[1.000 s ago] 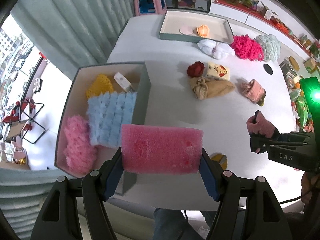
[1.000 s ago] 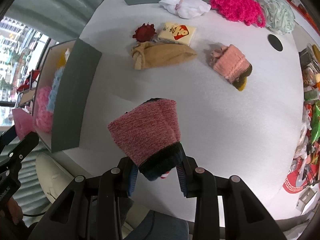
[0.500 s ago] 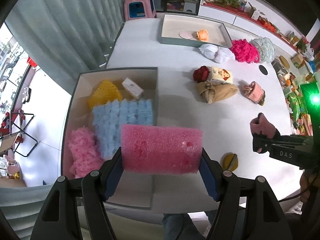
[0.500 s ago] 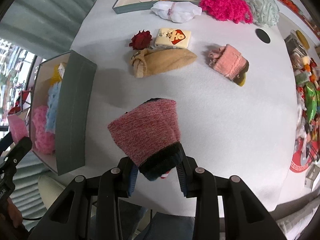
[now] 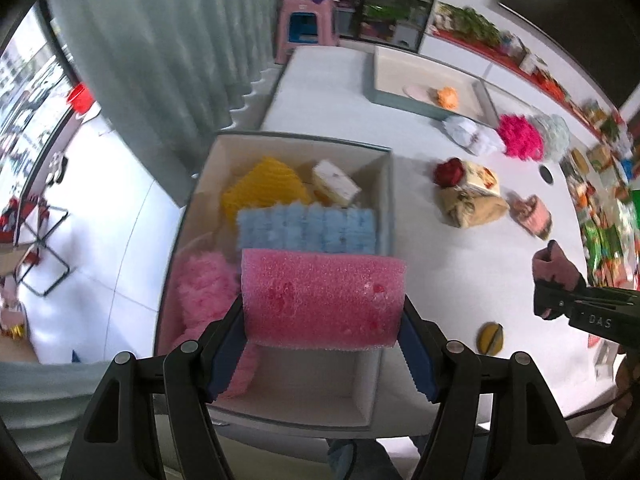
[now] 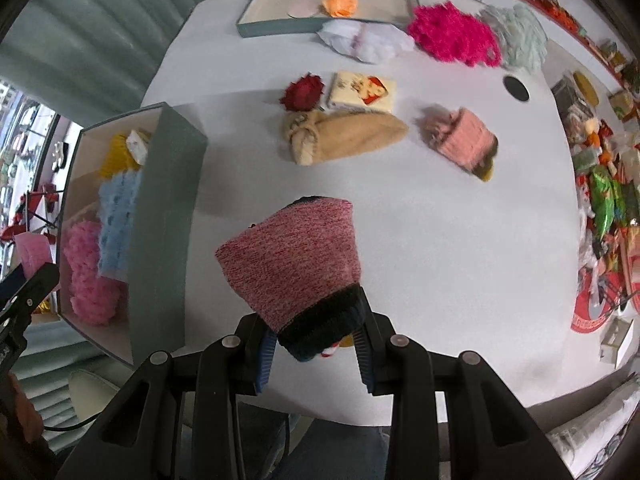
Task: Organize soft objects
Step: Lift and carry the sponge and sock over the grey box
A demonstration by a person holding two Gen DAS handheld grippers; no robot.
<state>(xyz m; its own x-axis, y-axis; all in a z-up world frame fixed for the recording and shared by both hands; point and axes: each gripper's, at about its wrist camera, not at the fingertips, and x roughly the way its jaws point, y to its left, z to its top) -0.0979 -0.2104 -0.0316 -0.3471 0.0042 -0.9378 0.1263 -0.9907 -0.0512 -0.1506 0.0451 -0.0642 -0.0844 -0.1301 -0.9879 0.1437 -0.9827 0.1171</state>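
My left gripper (image 5: 322, 350) is shut on a pink sponge (image 5: 322, 298) and holds it above the near part of the grey box (image 5: 386, 200). The box holds a yellow knit piece (image 5: 260, 190), a blue fluffy pad (image 5: 308, 230), a pink fluffy piece (image 5: 202, 290) and a small white block (image 5: 334, 188). My right gripper (image 6: 316, 354) is shut on a pink knit sock with a dark cuff (image 6: 294, 264), held above the white table (image 6: 440, 240) to the right of the box (image 6: 164, 220).
On the table lie a tan knit bundle (image 6: 344, 134), a red flower (image 6: 304, 90), a cream packet (image 6: 364, 88), a pink rolled sock (image 6: 464, 140), white, magenta and pale green fluffy pieces. A second tray (image 6: 280, 26) at the far end holds an orange flower. A yellow disc (image 5: 490, 336) lies near the front edge.
My left gripper has moved left and over the grey box with the pink sponge. My right gripper has risen slightly, still holding the sock.
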